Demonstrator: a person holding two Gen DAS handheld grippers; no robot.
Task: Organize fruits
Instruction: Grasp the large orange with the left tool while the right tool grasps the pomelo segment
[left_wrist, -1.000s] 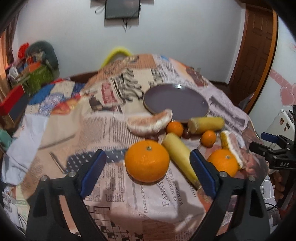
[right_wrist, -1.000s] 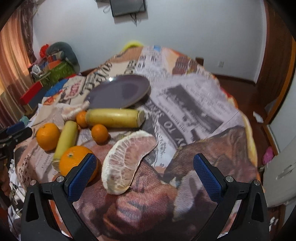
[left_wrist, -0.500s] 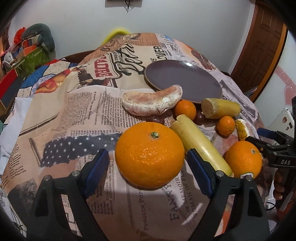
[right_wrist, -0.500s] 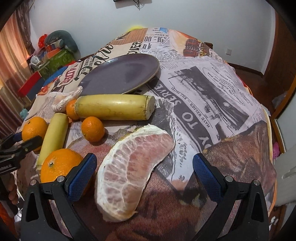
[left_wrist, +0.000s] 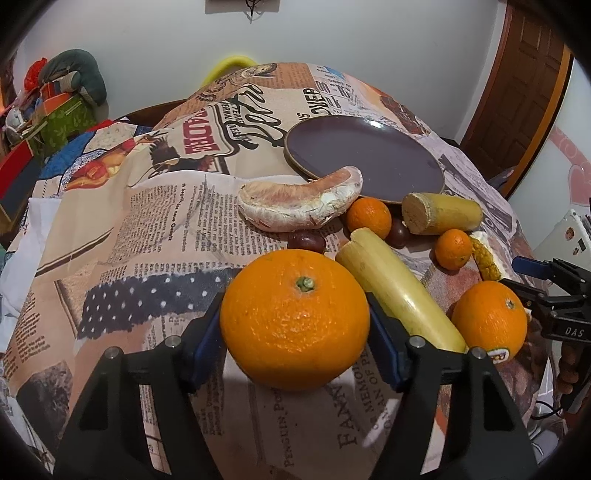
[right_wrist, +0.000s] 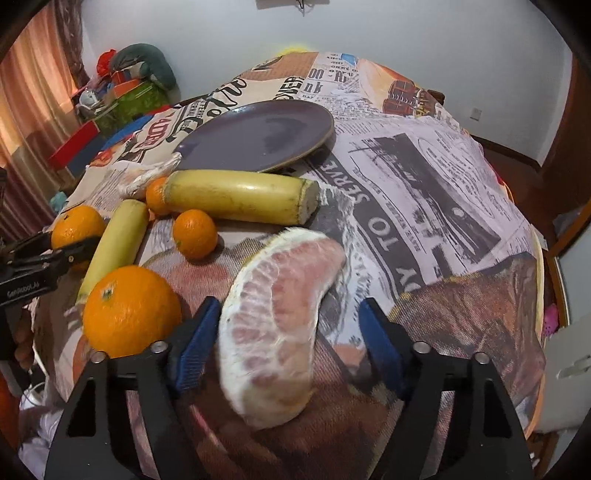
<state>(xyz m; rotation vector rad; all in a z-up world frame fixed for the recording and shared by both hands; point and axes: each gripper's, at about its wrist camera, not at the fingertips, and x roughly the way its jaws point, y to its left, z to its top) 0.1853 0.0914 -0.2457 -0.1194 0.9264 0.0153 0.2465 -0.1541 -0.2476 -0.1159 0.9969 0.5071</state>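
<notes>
Left gripper closing on the orange at centre frame; right gripper closing astride the pomelo segment, whose long axis runs away from it.

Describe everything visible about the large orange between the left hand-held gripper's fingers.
The large orange is round, bright orange, with dimpled peel and a green stem button facing up. It looks whole and unpeeled, and sits on the newspaper-print tablecloth. The left hand-held gripper straddles it, jaws closing, blue pads at both flanks. A pale yellow cut stalk lies just right of it, and a small dark brown fruit sits behind. Contact with either is unclear.
</notes>
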